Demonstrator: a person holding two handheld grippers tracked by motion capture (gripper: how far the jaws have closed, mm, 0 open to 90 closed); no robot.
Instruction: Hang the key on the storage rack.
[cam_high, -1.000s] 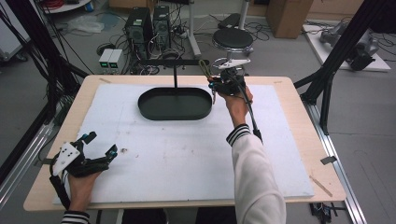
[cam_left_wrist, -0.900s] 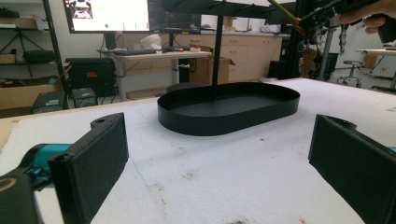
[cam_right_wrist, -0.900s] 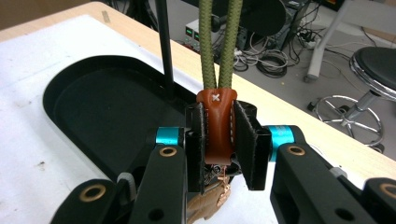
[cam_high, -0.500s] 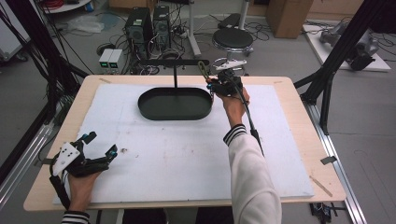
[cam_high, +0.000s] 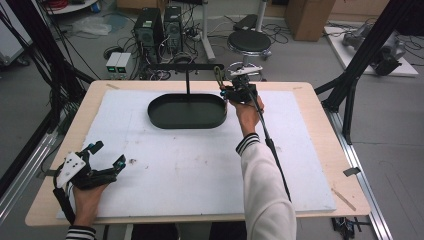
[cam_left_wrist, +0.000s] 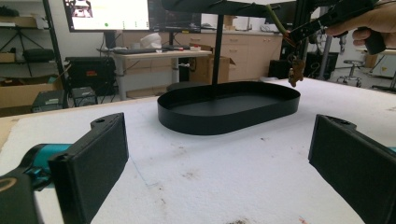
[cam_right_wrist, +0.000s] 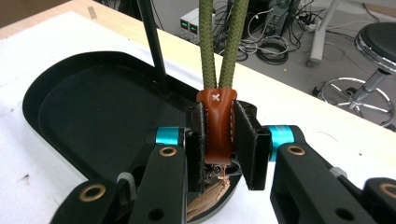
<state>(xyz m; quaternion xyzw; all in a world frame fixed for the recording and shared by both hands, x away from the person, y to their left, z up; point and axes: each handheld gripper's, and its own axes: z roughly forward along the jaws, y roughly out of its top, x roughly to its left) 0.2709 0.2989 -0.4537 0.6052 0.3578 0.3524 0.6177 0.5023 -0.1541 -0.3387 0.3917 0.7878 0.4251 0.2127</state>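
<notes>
My right gripper (cam_high: 229, 93) is raised at the right end of the black oval tray (cam_high: 186, 123), shut on the brown leather tab (cam_right_wrist: 218, 116) of a keychain. Its green cord loop (cam_right_wrist: 224, 42) rises from the tab toward the right tip of the stand's crossbar (cam_high: 185, 66); I cannot tell whether the loop is over the bar. A small charm (cam_left_wrist: 295, 72) dangles below the tab. My left gripper (cam_high: 107, 154) rests on the white mat at the front left, open, with nothing between its jaws. In the left gripper view the tray (cam_left_wrist: 224, 122) lies ahead of it.
A thin black post (cam_high: 187, 82) stands in the tray and carries the crossbar. The white mat (cam_high: 200, 170) covers most of the wooden table. The right gripper's cable (cam_high: 272, 150) trails back along the sleeve. A stool (cam_high: 249, 41) and computers stand behind the table.
My right gripper has shifted slightly left and back with the keychain, nearer the crossbar's tip. The left gripper has not moved.
</notes>
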